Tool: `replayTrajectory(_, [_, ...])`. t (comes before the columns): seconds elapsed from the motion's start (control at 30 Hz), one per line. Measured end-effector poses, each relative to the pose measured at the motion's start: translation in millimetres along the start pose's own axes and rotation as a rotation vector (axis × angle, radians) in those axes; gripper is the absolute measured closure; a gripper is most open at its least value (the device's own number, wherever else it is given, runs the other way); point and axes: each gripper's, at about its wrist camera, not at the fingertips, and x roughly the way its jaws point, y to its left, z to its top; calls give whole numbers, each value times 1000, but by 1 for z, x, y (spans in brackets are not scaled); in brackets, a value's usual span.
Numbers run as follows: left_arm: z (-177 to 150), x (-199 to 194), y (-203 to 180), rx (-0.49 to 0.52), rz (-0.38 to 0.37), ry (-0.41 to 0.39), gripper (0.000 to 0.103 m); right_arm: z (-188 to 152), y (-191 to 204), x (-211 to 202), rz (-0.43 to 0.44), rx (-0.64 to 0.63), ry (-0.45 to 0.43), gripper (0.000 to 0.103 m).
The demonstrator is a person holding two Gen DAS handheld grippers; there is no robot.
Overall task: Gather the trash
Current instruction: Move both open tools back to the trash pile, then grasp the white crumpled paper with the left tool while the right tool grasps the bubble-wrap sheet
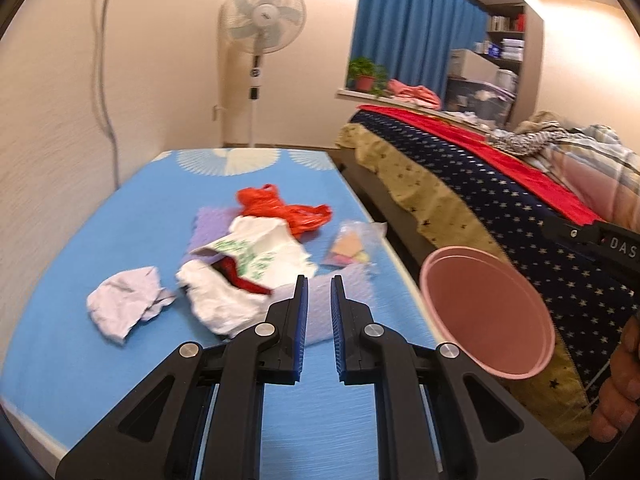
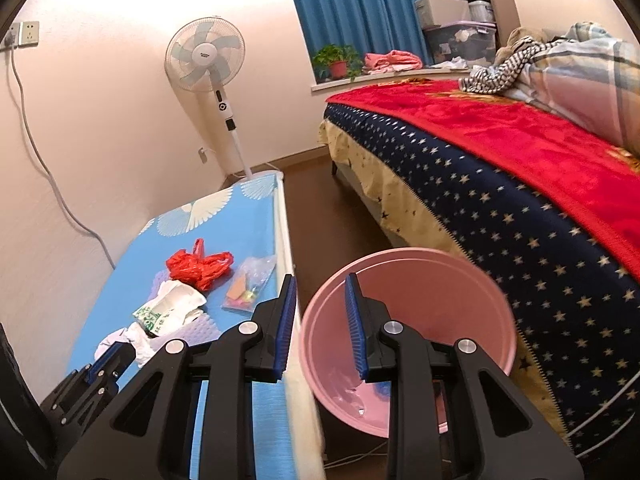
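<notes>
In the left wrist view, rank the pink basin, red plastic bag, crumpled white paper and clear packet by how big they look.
1. pink basin, though it is nearest the camera
2. and 3. red plastic bag and crumpled white paper, too alike to rank
4. clear packet

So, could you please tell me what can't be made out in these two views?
Basin bottom, right wrist view: the right gripper covers most of it.
Red thing in the white bag, left wrist view: the bag hides most.
Packet contents, both views: blurred and small.
Hand, left wrist view: cut off by the right edge.
</notes>
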Motion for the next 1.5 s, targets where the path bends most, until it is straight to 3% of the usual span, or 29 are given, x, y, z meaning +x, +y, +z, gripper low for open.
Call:
replayTrajectory(0.13, [-4, 0, 16, -39, 63, -8, 91, -6, 12, 12, 37, -10, 11, 77])
replayTrajectory(0.4, [-7, 4, 67, -189, 261, -7, 91, -19, 32, 43, 110, -11, 62, 77])
replayTrajectory(0.6, [-12, 13, 98, -299, 346, 19, 91, -29, 50, 65, 196, -25, 111, 76])
replayTrajectory(0.7, [-12, 17, 110, -338, 367, 30, 86, -38, 59, 82, 231, -27, 156, 71])
replayTrajectory(0.77, [-13, 19, 117, -368, 377, 35, 71, -44, 63, 92, 244, -21, 182, 67])
replayTrajectory(0.93, [-15, 27, 133, -421, 409, 61, 68, -54, 79, 112, 300, -18, 243, 46])
replayTrajectory(1.17, [-22, 45, 149, -474, 391, 134, 65, -60, 92, 131, 336, -29, 294, 45])
replayTrajectory(1.4, [-26, 50, 149, -477, 371, 152, 65, -69, 96, 141, 341, -45, 333, 48])
replayTrajectory(1.47, [-26, 50, 148, -477, 364, 152, 69, -70, 96, 143, 336, -52, 340, 50])
replayTrajectory(1.5, [-26, 50, 148, -480, 356, 151, 77, -71, 95, 143, 333, -53, 343, 53])
